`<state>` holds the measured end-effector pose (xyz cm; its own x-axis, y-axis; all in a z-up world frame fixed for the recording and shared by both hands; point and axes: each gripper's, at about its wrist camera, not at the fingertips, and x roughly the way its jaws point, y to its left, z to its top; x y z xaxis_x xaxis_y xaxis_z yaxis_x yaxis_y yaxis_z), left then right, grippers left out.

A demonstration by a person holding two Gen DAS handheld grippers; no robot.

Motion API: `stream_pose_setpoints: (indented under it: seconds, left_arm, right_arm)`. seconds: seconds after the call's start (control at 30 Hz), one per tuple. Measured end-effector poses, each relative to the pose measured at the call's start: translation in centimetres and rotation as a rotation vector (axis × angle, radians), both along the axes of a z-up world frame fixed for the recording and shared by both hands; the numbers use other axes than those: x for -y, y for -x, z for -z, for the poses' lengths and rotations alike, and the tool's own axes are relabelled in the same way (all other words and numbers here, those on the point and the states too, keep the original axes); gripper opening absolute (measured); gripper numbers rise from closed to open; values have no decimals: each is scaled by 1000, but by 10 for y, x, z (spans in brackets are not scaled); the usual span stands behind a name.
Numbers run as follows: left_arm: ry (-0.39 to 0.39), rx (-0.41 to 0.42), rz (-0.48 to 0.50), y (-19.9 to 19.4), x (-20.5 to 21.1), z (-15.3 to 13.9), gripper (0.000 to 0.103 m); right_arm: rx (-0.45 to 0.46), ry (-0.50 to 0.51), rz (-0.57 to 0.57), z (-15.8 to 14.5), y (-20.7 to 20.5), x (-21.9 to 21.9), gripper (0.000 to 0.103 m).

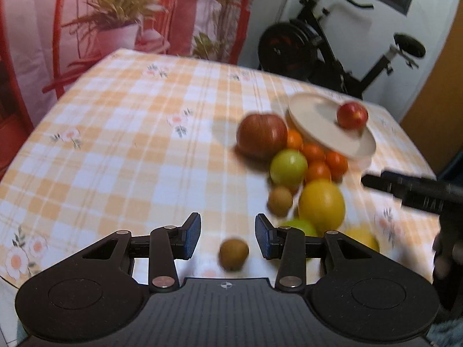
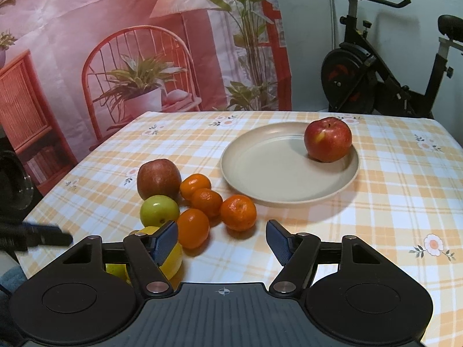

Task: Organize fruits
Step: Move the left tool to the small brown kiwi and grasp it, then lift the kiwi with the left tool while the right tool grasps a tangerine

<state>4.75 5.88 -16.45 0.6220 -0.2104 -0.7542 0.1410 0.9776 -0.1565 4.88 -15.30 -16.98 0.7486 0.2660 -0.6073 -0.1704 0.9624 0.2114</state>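
Your left gripper (image 1: pixel 227 236) gapes wide over a kiwi (image 1: pixel 233 254); your right gripper (image 2: pixel 221 238) is wide, empty. The plate (image 2: pixel 269 167) holds one apple (image 2: pixel 328 139).

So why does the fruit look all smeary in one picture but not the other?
Left wrist view: motion blur smears the red apple, the plate and the brown fruit between the open left gripper pads; the gripper itself stays crisp. Right wrist view: sharp, with the mandarin clear ahead of the open right gripper. Both fisheye views bend the table edges.
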Motion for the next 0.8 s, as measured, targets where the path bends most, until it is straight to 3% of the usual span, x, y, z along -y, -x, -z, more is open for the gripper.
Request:
stream_pose_setpoints:
  seconds: [0.53, 0.8]
  left_arm:
    - [-7, -52, 26, -2, 9, 18, 42]
    - [-41, -56, 41, -3, 14, 23, 28]
  right_arm:
    - [-10, -8, -2, 3, 4, 0, 64]
    - [-22, -14, 3, 6, 2, 1, 64]
